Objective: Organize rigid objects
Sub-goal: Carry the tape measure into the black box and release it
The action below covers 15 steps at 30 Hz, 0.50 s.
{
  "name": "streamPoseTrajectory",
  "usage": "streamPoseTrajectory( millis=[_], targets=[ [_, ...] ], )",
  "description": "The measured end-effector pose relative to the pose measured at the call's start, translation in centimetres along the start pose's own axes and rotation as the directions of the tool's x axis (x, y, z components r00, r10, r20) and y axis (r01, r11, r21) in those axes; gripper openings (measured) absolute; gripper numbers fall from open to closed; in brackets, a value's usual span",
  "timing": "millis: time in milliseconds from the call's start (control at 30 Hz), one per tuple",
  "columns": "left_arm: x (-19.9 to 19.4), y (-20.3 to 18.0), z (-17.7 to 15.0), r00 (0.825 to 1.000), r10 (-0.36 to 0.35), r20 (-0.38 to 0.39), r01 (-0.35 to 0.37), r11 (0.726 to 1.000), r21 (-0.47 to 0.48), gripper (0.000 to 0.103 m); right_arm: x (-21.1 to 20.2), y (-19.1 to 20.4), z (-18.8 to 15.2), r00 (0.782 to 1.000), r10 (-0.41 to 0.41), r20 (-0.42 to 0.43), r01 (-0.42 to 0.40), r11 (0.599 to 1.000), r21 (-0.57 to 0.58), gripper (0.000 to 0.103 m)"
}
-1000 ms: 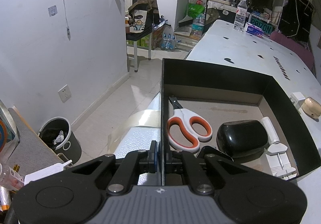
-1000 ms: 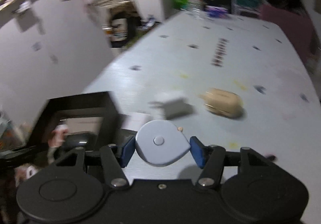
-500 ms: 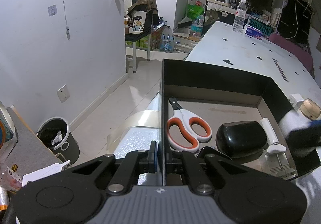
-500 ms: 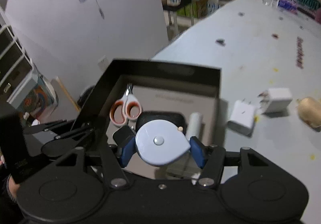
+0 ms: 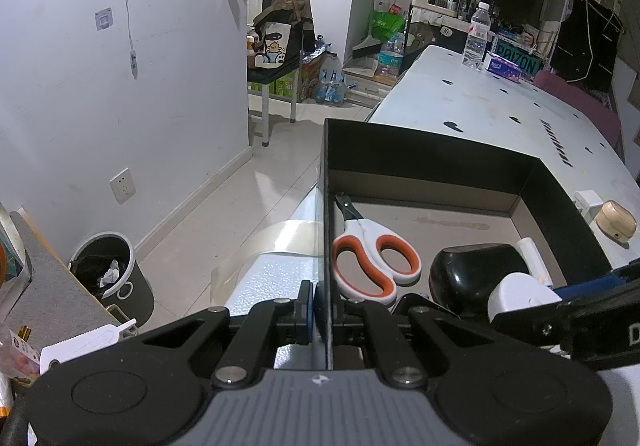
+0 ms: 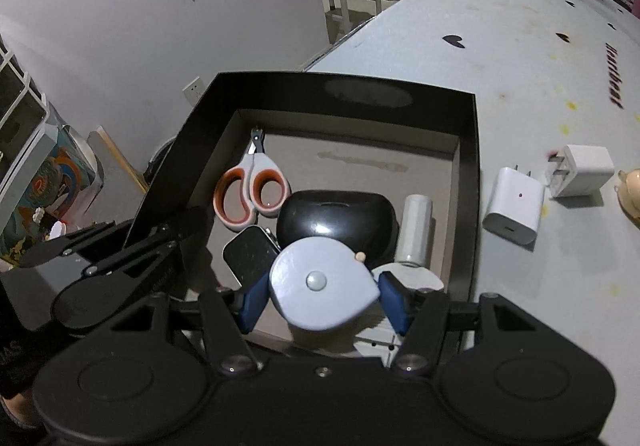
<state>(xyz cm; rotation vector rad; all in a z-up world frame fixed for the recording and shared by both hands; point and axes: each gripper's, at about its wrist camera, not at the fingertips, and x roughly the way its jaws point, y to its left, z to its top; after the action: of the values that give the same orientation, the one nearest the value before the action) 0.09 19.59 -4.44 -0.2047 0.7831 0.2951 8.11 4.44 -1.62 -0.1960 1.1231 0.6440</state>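
Over the open black cardboard box [image 6: 468, 182] at the near left end of a white table [image 6: 520, 58], the right gripper [image 6: 322, 296] holds a pale blue, teardrop-shaped tape measure [image 6: 320, 284] between its blue pads, jaws about half spread. The left gripper [image 5: 320, 306] is pinched nearly closed on the box's left wall. Inside lie orange-and-white scissors [image 6: 250, 188] and a glossy black case [image 6: 340, 216]; two white chargers [image 6: 516, 206] sit just right of the box.
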Motion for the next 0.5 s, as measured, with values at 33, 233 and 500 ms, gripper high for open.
streamPoseTrajectory(
  millis=[33, 233, 500],
  targets=[
    [0.0, 0.01, 0.01, 1.0, 0.0, 0.0, 0.0, 1.0, 0.0, 0.006, 0.05, -0.01, 0.0, 1.0, 0.0, -0.005, 0.0, 1.0, 0.004, 0.062],
    [0.0, 0.01, -0.01, 1.0, 0.0, 0.0, 0.0, 1.0, 0.0, 0.006, 0.16, 0.03, -0.19, 1.0, 0.003, -0.023, -0.003, 1.0, 0.017, 0.061],
    [0.09, 0.03, -0.01, 1.0, 0.001, -0.001, -0.001, 1.0, 0.001, 0.006, -0.38, 0.03, -0.2, 1.0, 0.01, -0.012, -0.01, 1.0, 0.023, 0.066]
  ],
)
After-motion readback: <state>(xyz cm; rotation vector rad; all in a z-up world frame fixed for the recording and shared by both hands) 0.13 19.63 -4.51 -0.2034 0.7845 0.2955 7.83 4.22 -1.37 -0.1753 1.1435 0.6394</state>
